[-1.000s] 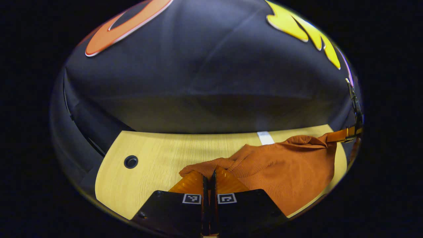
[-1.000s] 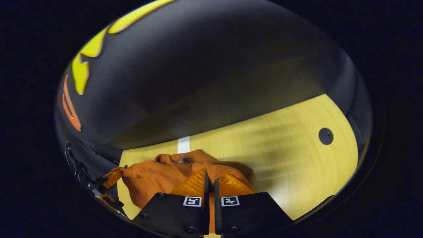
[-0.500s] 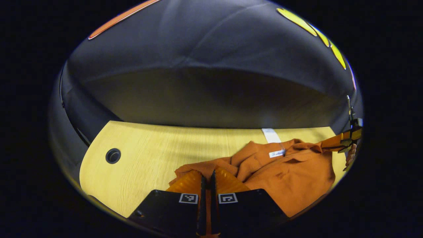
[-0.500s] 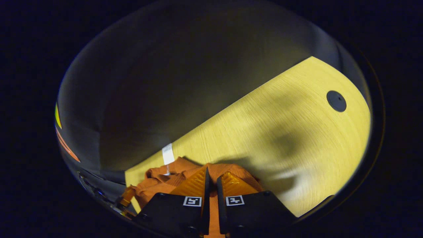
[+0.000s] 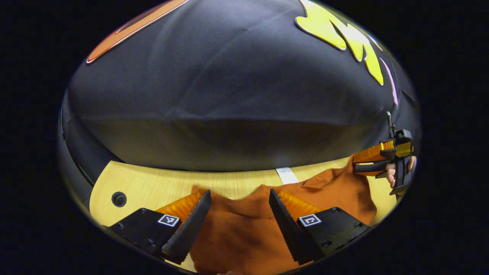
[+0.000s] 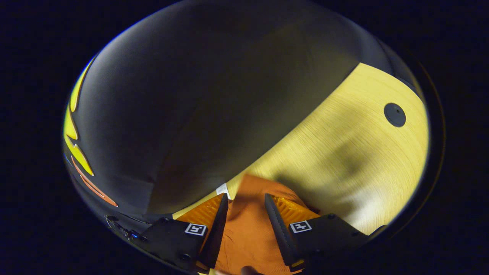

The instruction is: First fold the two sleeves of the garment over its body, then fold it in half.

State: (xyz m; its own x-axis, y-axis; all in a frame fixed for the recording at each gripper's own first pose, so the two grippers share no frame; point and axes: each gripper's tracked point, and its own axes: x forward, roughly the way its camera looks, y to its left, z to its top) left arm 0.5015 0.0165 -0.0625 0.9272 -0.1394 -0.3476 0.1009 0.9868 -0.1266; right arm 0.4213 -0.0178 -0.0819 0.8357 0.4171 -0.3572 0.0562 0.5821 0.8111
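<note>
The orange knit garment [image 5: 237, 233] lies on the wooden table [image 5: 160, 185], spreading from between my left fingers out to the right. My left gripper [image 5: 239, 193] is open just above it, jaws wide apart, the cloth lying loose in the gap. In the left gripper view, the right gripper [image 5: 382, 158] hangs at the garment's far right edge, held by a hand [image 5: 391, 173]. In the right gripper view, my right gripper [image 6: 246, 196] is open too, with the garment [image 6: 248, 229] lying beneath and between its fingers, gripped by neither.
A white strip of tape [image 5: 286, 175] marks the table's far edge behind the garment, and it shows again as the tape [image 6: 222, 189] by the right gripper. A round black grommet [image 5: 119, 199] sits at the table's left end, another grommet [image 6: 394, 114] at the right end. Bare table [image 6: 344, 152] stretches rightward.
Both grippers were shut on the garment's edge and have now opened and let it go. The garment has settled flatter on the table, beneath both grippers.
</note>
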